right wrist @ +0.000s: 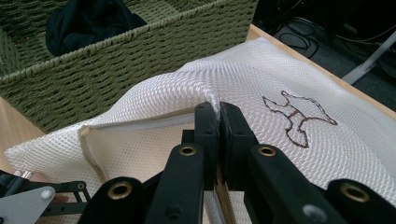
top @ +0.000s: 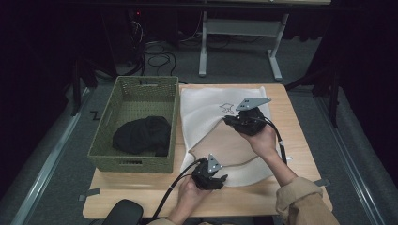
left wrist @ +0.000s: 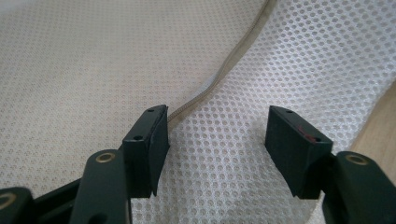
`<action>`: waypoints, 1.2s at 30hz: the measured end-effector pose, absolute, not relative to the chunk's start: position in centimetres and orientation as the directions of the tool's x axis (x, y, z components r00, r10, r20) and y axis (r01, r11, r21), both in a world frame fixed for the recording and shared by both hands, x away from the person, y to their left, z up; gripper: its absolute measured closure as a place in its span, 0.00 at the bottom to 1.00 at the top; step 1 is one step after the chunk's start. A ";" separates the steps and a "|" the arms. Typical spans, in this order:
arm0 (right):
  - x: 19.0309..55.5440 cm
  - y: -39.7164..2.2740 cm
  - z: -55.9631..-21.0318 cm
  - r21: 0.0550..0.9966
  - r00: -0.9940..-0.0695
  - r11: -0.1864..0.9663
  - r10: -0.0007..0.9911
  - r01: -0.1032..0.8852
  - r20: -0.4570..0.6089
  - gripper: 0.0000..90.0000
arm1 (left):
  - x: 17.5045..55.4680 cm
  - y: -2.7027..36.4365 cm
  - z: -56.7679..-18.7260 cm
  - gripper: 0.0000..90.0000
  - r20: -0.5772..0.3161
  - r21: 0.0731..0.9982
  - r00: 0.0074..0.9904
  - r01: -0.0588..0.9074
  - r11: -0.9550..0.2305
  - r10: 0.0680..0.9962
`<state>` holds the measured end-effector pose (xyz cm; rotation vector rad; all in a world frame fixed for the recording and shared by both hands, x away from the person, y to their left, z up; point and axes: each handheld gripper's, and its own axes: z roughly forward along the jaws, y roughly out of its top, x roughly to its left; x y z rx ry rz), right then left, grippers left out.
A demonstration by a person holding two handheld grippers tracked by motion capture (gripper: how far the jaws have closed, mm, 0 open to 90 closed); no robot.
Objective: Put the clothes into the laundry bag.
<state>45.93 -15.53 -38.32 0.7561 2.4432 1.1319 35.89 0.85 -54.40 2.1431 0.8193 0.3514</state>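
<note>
A white mesh bag lies on the wooden table, with a dark outline of a bird printed on it. My right gripper is shut on the bag's upper layer at its opening and holds that edge raised. In the right gripper view the jaws pinch a fold of mesh. My left gripper hovers at the bag's near end. Its jaws stand open over the mesh, with a beige hem running past the left one.
A green woven basket stands left of the bag and touches it; a black garment lies inside. The basket's wall is close in front of my right gripper. Cables and a desk frame lie on the floor beyond the table.
</note>
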 end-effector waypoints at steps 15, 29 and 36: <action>46.2 -16.1 -36.8 0.797 -0.794 0.516 0.603 0.314 -0.078 0.97 | 35.8 0.8 -54.4 0.45 -0.016 0.764 0.746 0.438 -0.473 0.665; 46.2 -15.6 -36.5 0.776 -0.792 0.560 0.596 0.291 -0.134 0.97 | 35.8 0.8 -54.4 0.45 -0.014 0.764 0.721 0.454 -0.459 0.692; 46.5 -15.7 -37.0 0.777 -0.788 0.549 0.605 0.308 -0.114 0.97 | 36.0 0.8 -54.2 0.43 -0.023 0.753 0.730 0.462 -0.468 0.683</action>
